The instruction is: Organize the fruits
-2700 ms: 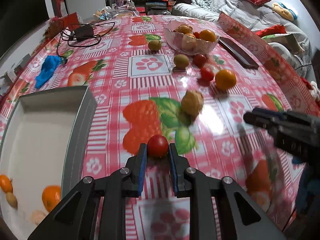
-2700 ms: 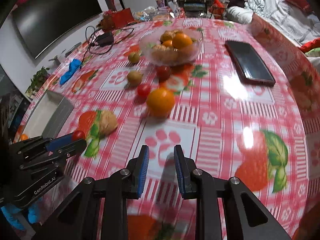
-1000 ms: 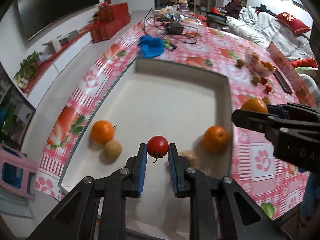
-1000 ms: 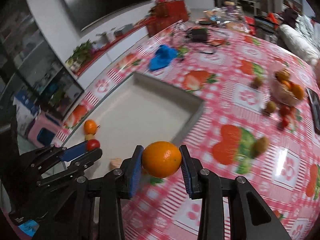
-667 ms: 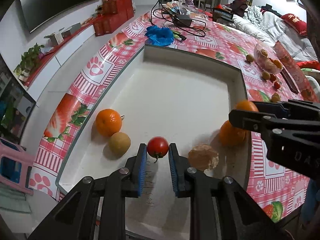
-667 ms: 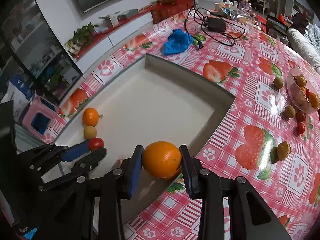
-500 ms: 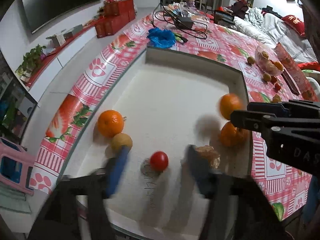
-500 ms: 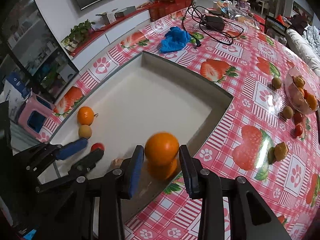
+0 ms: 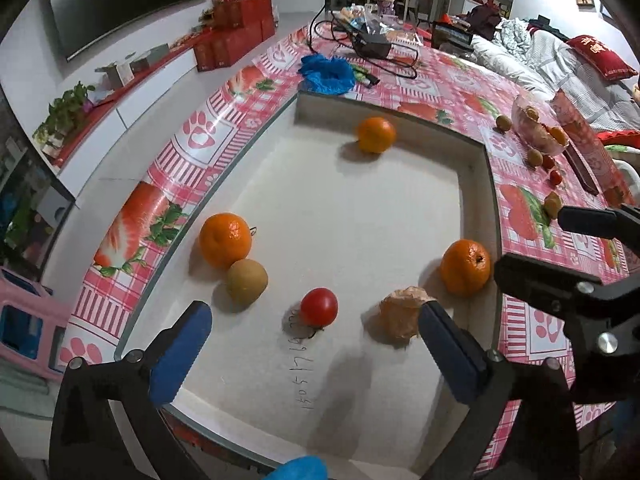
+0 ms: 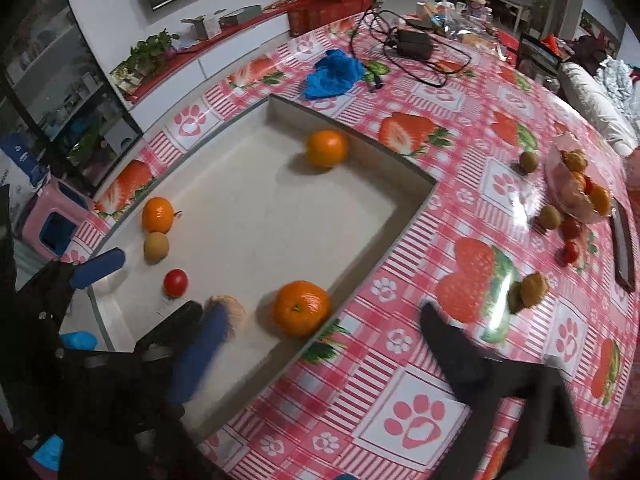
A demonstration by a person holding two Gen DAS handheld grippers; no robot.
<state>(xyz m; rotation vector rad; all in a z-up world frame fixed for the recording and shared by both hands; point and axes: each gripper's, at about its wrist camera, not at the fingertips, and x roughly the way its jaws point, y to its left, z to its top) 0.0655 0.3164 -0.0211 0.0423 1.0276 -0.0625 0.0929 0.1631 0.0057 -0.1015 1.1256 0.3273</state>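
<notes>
A grey tray (image 9: 476,184) holds three oranges, a kiwi (image 9: 247,281), a red tomato (image 9: 319,306) and a pale peeled fruit (image 9: 400,316). One orange (image 9: 375,134) lies near the tray's far wall, one (image 9: 225,239) at the left, one (image 9: 465,266) at the right wall. My left gripper (image 9: 312,340) is open wide just above the tomato. My right gripper (image 10: 320,344) is open over the tray's near right edge, above an orange (image 10: 301,307). The far orange (image 10: 327,148) and tomato (image 10: 175,282) also show in the right wrist view.
On the red checked tablecloth lie a walnut-like fruit (image 10: 532,288), kiwis, small tomatoes and a glass bowl of fruit (image 10: 580,192). A phone (image 10: 624,248) lies at the far right. A blue cloth (image 10: 336,72) and a charger with cables (image 10: 412,46) lie beyond the tray.
Both grippers opened. The left let the tomato down onto the tray floor. The right released its orange, which rolled to the tray's far wall.
</notes>
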